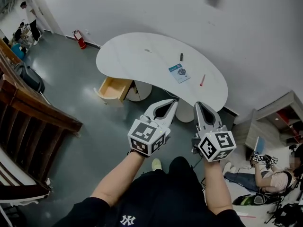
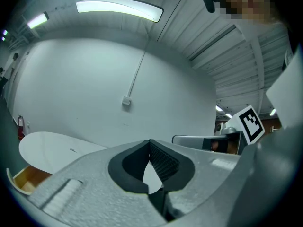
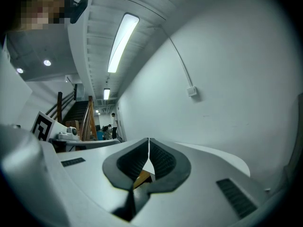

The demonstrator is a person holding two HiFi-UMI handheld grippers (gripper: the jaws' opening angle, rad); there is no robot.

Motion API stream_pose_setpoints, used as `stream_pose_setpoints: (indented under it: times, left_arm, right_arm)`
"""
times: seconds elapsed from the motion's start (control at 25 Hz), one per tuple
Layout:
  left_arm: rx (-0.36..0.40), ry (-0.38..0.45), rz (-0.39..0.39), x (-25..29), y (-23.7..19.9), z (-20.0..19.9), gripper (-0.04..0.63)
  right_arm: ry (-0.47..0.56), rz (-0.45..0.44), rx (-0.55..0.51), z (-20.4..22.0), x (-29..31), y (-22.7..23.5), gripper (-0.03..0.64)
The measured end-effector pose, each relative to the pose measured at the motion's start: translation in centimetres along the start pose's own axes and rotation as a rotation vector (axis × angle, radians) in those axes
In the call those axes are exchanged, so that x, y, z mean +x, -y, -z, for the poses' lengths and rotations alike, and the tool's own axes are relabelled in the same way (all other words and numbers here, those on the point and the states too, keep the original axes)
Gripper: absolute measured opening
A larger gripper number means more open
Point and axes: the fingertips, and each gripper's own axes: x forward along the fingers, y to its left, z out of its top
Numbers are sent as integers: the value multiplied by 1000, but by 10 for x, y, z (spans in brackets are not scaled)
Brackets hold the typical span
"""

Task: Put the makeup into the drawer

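Note:
A white kidney-shaped table (image 1: 142,60) stands ahead of me, with its wooden drawer (image 1: 113,89) pulled open under the near left edge. On the top lie a small dark makeup stick (image 1: 181,56), a blue-and-white packet (image 1: 179,73) and a thin red pencil (image 1: 202,80). My left gripper (image 1: 173,101) and right gripper (image 1: 197,104) hover side by side in front of the table, well short of it. Both are shut with nothing between the jaws. The left gripper view shows its tips (image 2: 149,141) touching, with the table (image 2: 47,148) and drawer (image 2: 26,179) low at the left. The right gripper (image 3: 149,140) is closed too.
A dark wooden stair rail (image 1: 33,105) runs along the left. A red fire extinguisher (image 1: 79,39) stands by the far wall. A person (image 1: 270,174) sits on the floor at the right beside a low shelf (image 1: 279,115). Grey floor lies between me and the table.

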Motion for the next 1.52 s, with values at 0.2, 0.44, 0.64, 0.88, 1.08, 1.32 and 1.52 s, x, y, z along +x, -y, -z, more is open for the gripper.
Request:
stream_pose_setpoints:
  times: [0.2, 0.44, 0.64, 0.88, 1.08, 1.32, 1.52]
  left_arm:
    - [9, -3, 3, 4, -6, -2, 9]
    - [11, -12, 9, 24, -17, 5, 9]
    - [16, -30, 25, 59, -28, 15, 9]
    - [23, -48, 43, 116, -52, 25, 9]
    - [27, -84, 48, 170, -77, 43, 9]
    - [13, -122, 33, 235, -106, 70, 9]
    - [1, -154, 21, 280, -124, 94, 9]
  right_arm:
    - [-12, -4, -12, 0, 13, -2, 18]
    - [-34, 9, -1, 8, 32, 15, 18]
    - [-56, 27, 10, 16, 57, 47, 18]
    - [-96, 63, 53, 30, 100, 104, 18]
    - [-153, 81, 84, 46, 144, 155, 18]
    - [-222, 107, 115, 74, 188, 220, 23]
    - [-285, 139, 139, 105, 213, 270, 40]
